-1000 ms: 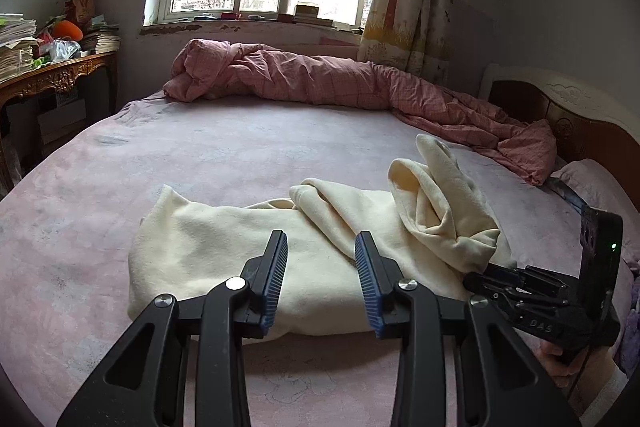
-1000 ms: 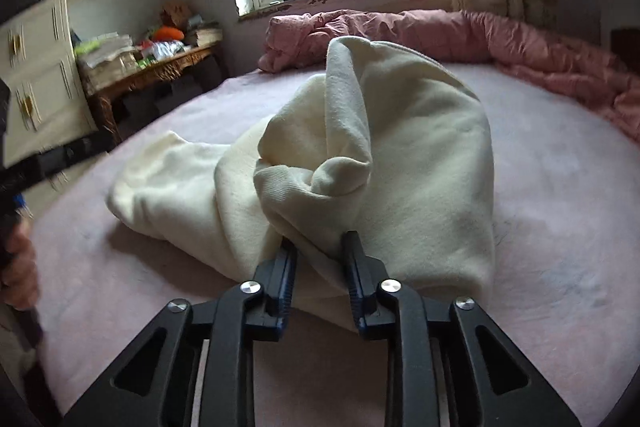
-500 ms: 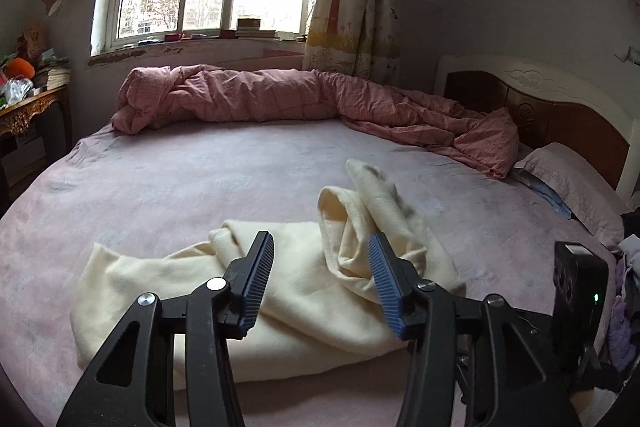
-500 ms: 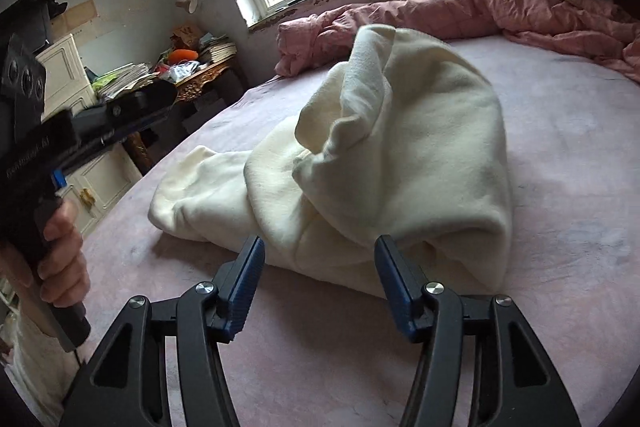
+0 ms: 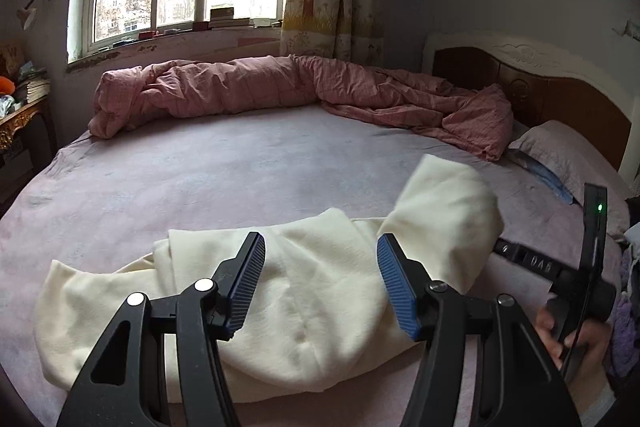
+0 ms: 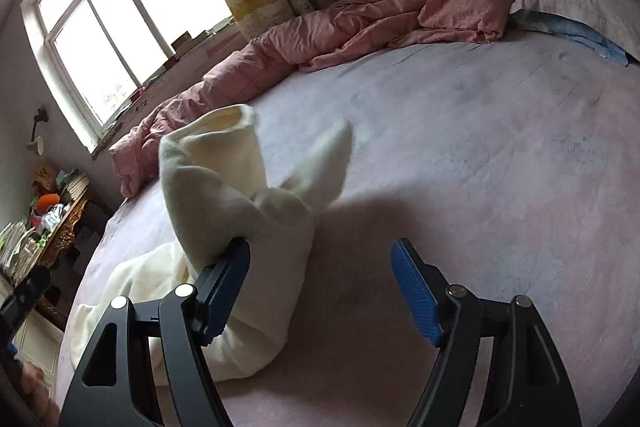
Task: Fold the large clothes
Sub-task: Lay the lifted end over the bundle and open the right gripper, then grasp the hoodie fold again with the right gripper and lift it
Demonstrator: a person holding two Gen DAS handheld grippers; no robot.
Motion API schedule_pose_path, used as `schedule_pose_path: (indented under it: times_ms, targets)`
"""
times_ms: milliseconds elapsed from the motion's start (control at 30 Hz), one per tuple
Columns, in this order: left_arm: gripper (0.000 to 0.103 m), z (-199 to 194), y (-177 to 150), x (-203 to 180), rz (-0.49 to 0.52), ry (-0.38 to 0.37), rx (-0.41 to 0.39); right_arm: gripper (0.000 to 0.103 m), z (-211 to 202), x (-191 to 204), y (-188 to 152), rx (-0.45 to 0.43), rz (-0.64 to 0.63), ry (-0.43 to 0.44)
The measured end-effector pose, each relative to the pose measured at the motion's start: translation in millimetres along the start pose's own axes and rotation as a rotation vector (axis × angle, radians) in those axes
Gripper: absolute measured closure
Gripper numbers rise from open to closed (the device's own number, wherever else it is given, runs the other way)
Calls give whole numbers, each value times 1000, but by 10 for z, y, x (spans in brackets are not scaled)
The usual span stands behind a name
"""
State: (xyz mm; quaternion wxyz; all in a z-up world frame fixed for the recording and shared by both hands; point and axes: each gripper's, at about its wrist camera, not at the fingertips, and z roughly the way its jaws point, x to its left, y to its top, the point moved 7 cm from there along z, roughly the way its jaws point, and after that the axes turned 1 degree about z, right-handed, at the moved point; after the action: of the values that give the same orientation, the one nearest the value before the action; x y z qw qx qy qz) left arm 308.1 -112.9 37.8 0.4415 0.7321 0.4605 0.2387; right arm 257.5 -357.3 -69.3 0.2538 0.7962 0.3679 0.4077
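Note:
A cream garment [image 5: 312, 299] lies bunched on the pink bed sheet [image 5: 240, 171]. My left gripper [image 5: 320, 279] is open and hovers over the garment's middle, holding nothing. In the right wrist view the garment [image 6: 224, 187] has a raised sleeve end standing up, draped over my left finger [image 6: 224, 279]. My right gripper [image 6: 320, 287] is open wide, with the garment mostly to its left and bare sheet between the jaws. The right gripper's body [image 5: 560, 267] shows at the right of the left wrist view, beside the garment's raised end.
A rumpled pink duvet [image 5: 304, 95] runs along the far side of the bed below the window. A pillow [image 5: 568, 155] and wooden headboard [image 5: 540, 95] are at the right. A cluttered side table [image 6: 52, 219] stands left of the bed.
My right gripper opened, let go of the cream garment and swung to the right. My left gripper opened wider and moved in over the garment.

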Motion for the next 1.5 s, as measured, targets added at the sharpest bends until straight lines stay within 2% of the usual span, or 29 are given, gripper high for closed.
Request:
schedule_pose_path:
  times_ms: [33,100,167,200,267,367,433,500,567,600,633,733,767,800,833,867,900,933,967,1033,1100,1133,1167,1200,1233,1300,1367,1433,1500]
  targets:
    - [45,-10,-71,77,-12,10,8,27,45,-77,29,4,19,-14]
    - [45,-35,-208,271,-49,25,28,27,139,-232,49,34,95,24]
    - [44,-69,-334,462,-76,43,41,27,213,-409,15,75,228,67]
    - [44,-84,-409,560,-80,55,45,26,209,-525,-20,66,310,57]
    - [43,-64,-508,705,-80,82,51,25,156,-771,-107,11,435,-47]
    - [45,61,-641,827,-132,73,83,25,116,-781,-123,-44,414,-79]
    - [45,160,-709,806,-154,37,99,25,84,-689,-108,-47,411,-5]
    - [45,281,-772,721,-135,21,127,16,12,-678,-97,-82,454,49]
    - [44,444,-914,654,-107,47,185,0,-105,-720,-120,-168,500,9]
    - [44,509,-982,644,-97,72,196,0,-117,-708,-132,-193,494,-8]
    - [44,528,-1022,636,-92,84,187,0,-58,-652,-131,-177,469,-4]
    - [44,502,-1032,648,-111,68,175,0,370,-589,-162,37,457,84]
    - [44,499,-1051,664,-126,58,176,0,432,-588,-144,51,448,70]
    - [44,493,-1069,671,-131,53,173,0,428,-580,-99,25,433,67]
    - [44,486,-1076,673,-131,54,170,9,420,-565,-52,-1,419,68]
    - [44,479,-1079,666,-127,57,168,31,431,-567,-21,-15,403,53]
    - [44,478,-1079,662,-124,62,167,40,468,-594,-17,-11,389,21]
    - [44,478,-1080,658,-122,64,166,58,523,-646,-42,9,384,-14]
    - [44,476,-1081,656,-123,64,165,69,585,-668,-48,31,385,-16]
    - [45,470,-1078,659,-126,64,162,77,558,-636,-26,18,386,16]
    - [48,430,-1067,664,-137,58,158,81,416,-452,70,-40,271,-15]
    - [57,403,-1045,666,-141,47,167,82,306,-249,143,-82,151,-50]
    - [71,361,-1002,671,-148,14,186,82,192,-7,200,-114,30,-73]
    - [75,276,-902,695,-171,-36,189,82,83,260,234,-140,-83,-71]
    - [76,121,-753,750,-195,-60,154,82,-22,552,255,-163,-189,-52]
    - [76,-244,-443,903,-201,-15,56,82,-239,1161,192,-218,-371,-3]
    - [76,-591,-200,1029,-186,26,-29,82,-302,1774,-52,-235,-529,46]
    - [76,-875,-62,1150,-190,43,-97,82,-171,2255,-453,-203,-674,56]
    - [76,-1083,-32,1297,-203,60,-146,82,164,2562,-997,-152,-831,-38]
